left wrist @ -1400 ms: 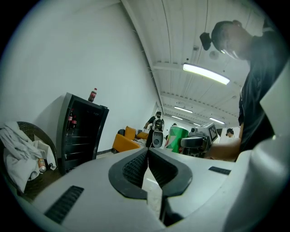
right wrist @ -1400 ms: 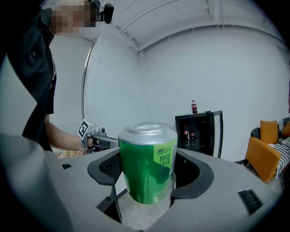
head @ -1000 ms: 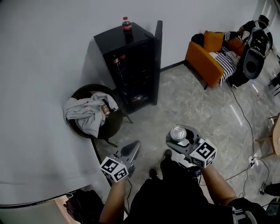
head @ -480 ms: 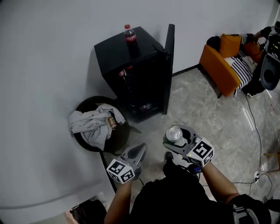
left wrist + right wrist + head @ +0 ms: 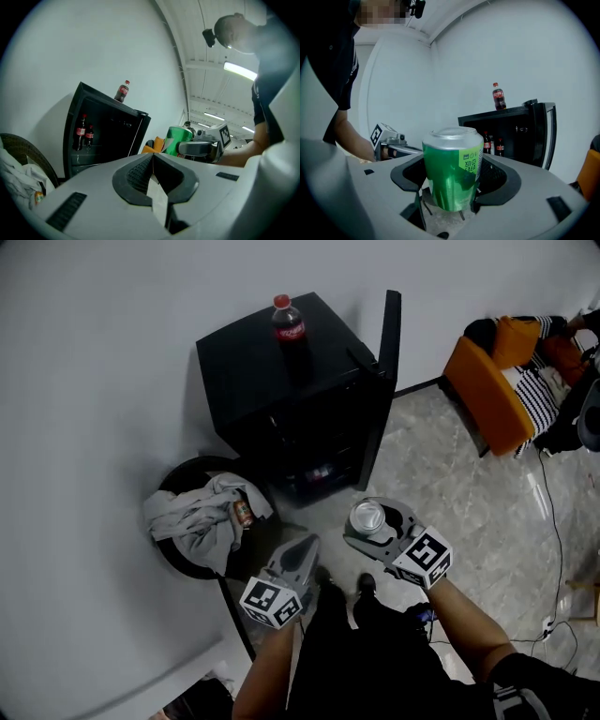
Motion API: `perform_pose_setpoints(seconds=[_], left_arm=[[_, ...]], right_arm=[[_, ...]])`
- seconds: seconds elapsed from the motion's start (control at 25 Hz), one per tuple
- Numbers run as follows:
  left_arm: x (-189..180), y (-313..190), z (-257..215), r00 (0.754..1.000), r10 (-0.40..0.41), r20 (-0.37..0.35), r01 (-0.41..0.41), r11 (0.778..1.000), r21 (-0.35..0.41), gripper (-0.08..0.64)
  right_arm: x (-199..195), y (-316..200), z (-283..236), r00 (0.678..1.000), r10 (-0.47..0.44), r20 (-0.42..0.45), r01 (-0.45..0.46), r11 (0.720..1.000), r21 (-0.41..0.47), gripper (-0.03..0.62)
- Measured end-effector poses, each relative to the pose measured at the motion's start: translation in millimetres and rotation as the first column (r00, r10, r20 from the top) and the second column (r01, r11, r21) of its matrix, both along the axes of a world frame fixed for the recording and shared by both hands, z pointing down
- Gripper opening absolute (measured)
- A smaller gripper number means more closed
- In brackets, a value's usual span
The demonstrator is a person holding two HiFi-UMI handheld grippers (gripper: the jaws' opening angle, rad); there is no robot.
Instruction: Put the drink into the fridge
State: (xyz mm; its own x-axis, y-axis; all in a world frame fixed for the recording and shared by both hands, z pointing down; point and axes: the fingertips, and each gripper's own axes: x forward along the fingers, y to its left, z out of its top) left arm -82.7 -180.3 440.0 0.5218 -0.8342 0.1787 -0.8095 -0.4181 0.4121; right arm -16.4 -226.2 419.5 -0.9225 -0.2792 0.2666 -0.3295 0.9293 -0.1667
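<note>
While the right tool (image 5: 373, 525) is clamped on a green can (image 5: 367, 517) that stands upright in it, the left tool (image 5: 302, 549) is closed up tight with nothing in it. The black fridge (image 5: 272, 381) is at 12 o'clock from the can, well apart, with its door (image 5: 386, 362) open and a cola bottle (image 5: 289, 326) on top. Two more bottles (image 5: 487, 142) stand inside, and a basket (image 5: 192, 465) with cloth is at 10 o'clock from the left tool.
</note>
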Motion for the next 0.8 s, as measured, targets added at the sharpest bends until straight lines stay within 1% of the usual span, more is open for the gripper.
perform_pose_setpoints(seconds=[0.08,0.12,0.2,0.28,0.36,0.48,0.64,0.72,0.8], left_arm=[[-11.2,-25.5,10.3,1.000,-0.022,-0.017,0.022,1.000,0.009,0.012],[-15.8,-37.5,16.0,1.000,-0.027,-0.013,0.028,1.000,0.014,0.012],[-21.9,-58.0,28.4,0.999,-0.022,0.025,0.022,1.000,0.021,0.012],[-28.7,-79.4,42.0,0.996,-0.026,0.089,0.024,0.999,0.025,0.012],[-38.2,-102.1,56.0,0.989,-0.071,0.128,0.068,0.997,0.030,0.012],[-50.0,-131.3,75.3,0.978,-0.154,0.139,0.150,0.988,0.040,0.012],[-59.1,-162.6,106.2,0.960,-0.210,0.185,0.201,0.977,0.064,0.012],[-67.0,-173.0,126.7,0.952,-0.242,0.186,0.235,0.970,0.055,0.012],[-72.3,-185.2,144.5,0.948,-0.259,0.183,0.254,0.966,0.047,0.012]], right_arm=[[-17.5,-24.4,10.4,1.000,0.029,-0.005,-0.029,1.000,0.000,0.332],[-25.6,-35.6,15.4,0.999,0.045,-0.008,-0.045,0.999,0.000,0.331],[-37.8,-55.1,25.9,0.997,0.082,-0.013,-0.082,0.997,0.000,0.332],[-46.4,-75.3,37.4,0.993,0.120,-0.010,-0.120,0.993,0.003,0.331],[-54.0,-96.8,51.1,0.989,0.148,-0.002,-0.148,0.989,0.011,0.331],[-65.0,-130.6,74.4,0.985,0.171,0.013,-0.172,0.985,0.030,0.333],[-78.6,-171.5,106.5,0.980,0.196,0.031,-0.198,0.978,0.061,0.332],[-85.0,-185.2,125.6,0.979,0.204,0.030,-0.206,0.976,0.068,0.333],[-91.1,-198.1,142.1,0.977,0.211,0.028,-0.213,0.973,0.095,0.332]])
